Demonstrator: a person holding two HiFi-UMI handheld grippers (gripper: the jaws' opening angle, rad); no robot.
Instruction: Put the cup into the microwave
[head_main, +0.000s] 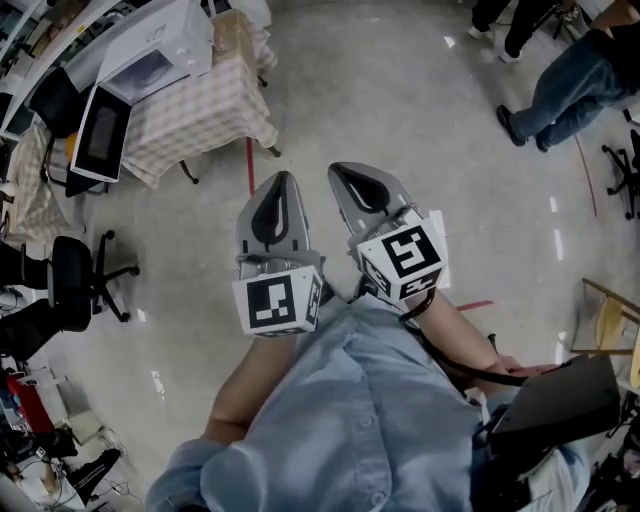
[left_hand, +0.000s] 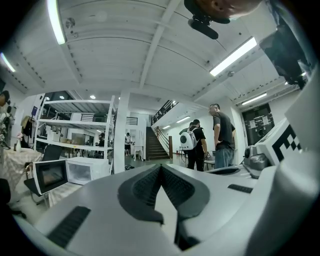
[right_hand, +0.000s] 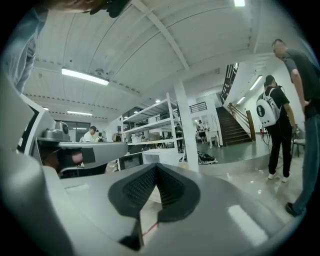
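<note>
No cup shows in any view. The white microwave (head_main: 160, 45) stands on a table with a checked cloth (head_main: 200, 110) at the far left, its dark door (head_main: 103, 135) swung open. My left gripper (head_main: 283, 178) and right gripper (head_main: 338, 170) are held side by side over the bare floor, well short of that table. Both are shut and hold nothing. In the left gripper view the pads meet at the tips of the left gripper (left_hand: 161, 167), and the microwave (left_hand: 82, 170) lies to the left. The right gripper (right_hand: 156, 167) also has its pads together.
An office chair (head_main: 75, 280) stands left of me and desks with clutter line the left wall. Two people (head_main: 570, 80) stand at the far right; two people (left_hand: 222, 135) show near a staircase (left_hand: 157, 147). A white shelving rack (left_hand: 80, 125) rises behind the microwave.
</note>
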